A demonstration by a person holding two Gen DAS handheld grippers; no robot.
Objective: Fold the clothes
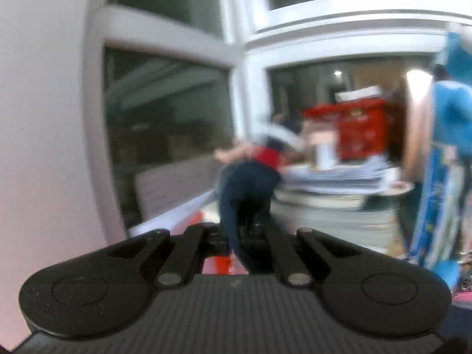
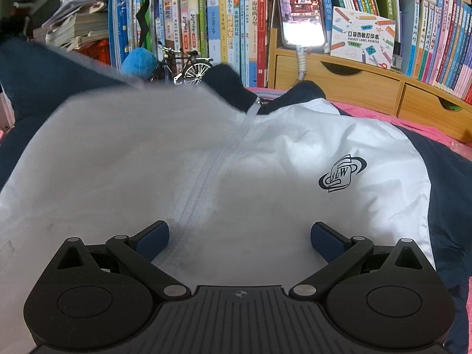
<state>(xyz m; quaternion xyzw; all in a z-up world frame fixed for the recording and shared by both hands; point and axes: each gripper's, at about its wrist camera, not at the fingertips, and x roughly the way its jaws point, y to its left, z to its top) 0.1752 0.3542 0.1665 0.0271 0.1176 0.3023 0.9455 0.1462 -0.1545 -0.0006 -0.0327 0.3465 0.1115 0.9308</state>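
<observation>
While my left gripper (image 1: 246, 221) is clamped on a navy fold of the jacket (image 2: 236, 159), lifted toward the window (image 1: 165, 124), my right gripper (image 2: 239, 237) hangs spread above the jacket's white front, zipper (image 2: 203, 183) beneath, bookshelf (image 2: 206, 23) behind.

White-navy zipped jacket (image 2: 236, 162), spread front-up

Left wrist view: heavy motion blur throughout, window frames (image 1: 242, 44) smeared and bowed by fisheye, dark glass, black corners. Right wrist view: sharper, evenly lit indoor light; phone screen (image 2: 302, 14) blown out with glare; white jacket (image 2: 265, 153) bright at right, greyer and blurred at left; books (image 2: 442, 50) curve at edges.
</observation>
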